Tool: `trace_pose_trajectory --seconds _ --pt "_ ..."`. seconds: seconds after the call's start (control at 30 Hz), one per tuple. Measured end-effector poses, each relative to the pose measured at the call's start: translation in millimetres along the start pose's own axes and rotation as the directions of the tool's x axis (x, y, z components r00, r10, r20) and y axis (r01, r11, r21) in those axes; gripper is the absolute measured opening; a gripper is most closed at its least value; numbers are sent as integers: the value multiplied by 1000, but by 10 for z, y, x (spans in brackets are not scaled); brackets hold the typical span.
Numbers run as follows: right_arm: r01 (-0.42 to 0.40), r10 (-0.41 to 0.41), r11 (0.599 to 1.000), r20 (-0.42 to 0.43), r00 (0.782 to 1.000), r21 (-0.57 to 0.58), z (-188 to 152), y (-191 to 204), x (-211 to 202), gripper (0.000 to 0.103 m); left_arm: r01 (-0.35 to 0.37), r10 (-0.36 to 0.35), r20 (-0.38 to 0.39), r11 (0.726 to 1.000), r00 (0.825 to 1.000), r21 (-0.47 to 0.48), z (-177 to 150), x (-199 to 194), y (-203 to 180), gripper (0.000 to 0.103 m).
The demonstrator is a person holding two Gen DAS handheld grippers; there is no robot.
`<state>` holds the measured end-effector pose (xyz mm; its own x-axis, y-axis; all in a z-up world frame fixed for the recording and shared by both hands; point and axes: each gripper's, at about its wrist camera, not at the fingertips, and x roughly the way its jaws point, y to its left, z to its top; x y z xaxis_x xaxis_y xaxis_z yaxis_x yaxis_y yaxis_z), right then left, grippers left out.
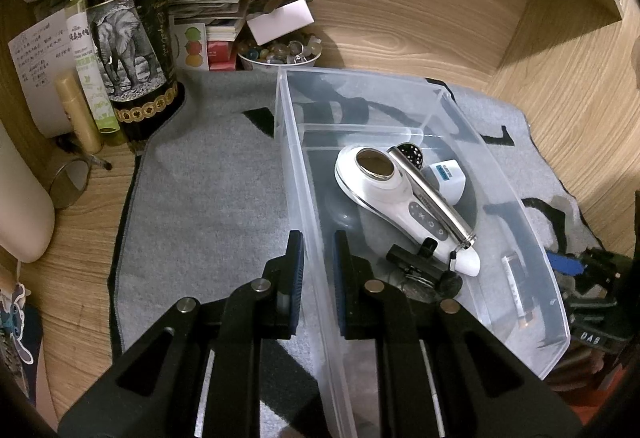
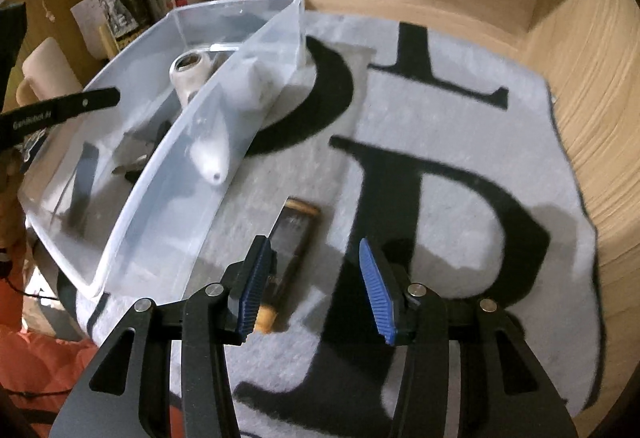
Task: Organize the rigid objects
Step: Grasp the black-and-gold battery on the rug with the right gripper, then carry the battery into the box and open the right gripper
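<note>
dark tube [image 2: 289,258] (on mat) beneath right gripper [image 2: 312,290]

Left gripper [image 1: 318,274] jaws are sitting narrowly apart, straddling a thin wall, pointing toward 12 o'clock. Right gripper [image 2: 316,288] jaws are standing wide apart, gripping nothing, hovering, angled down toward 12 o'clock.

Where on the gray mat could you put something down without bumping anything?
Bare gray mat lies between the wine bottle and the clear bin. More lies right of the dark tube, over the big letters. The bin's middle and the back corner by the bowl of stones are crowded.
</note>
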<state>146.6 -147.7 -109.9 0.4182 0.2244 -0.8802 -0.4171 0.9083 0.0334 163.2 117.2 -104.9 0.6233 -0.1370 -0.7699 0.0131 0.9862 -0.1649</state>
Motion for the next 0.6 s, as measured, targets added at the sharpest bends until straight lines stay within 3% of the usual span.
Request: trace_pose_trajectory --seconds 0.2,0.33,0.47,0.6 --pt "-48 48 999 -3 999 10 -50 53 84 43 -4 4 1 1000 1000 3 -4 1 -13 12" --pt "-15 15 1000 19 1000 -15 -95 91 123 43 -5 5 2 1000 1000 4 -9 0 -15 12" --pt "19 -19 1000 32 999 6 -67 27 111 22 -5 5 1 1000 1000 3 -7 0 -12 12" --pt "24 -26 999 61 998 40 10 -89 56 22 -5 5 2 1000 1000 4 -7 0 -14 12"
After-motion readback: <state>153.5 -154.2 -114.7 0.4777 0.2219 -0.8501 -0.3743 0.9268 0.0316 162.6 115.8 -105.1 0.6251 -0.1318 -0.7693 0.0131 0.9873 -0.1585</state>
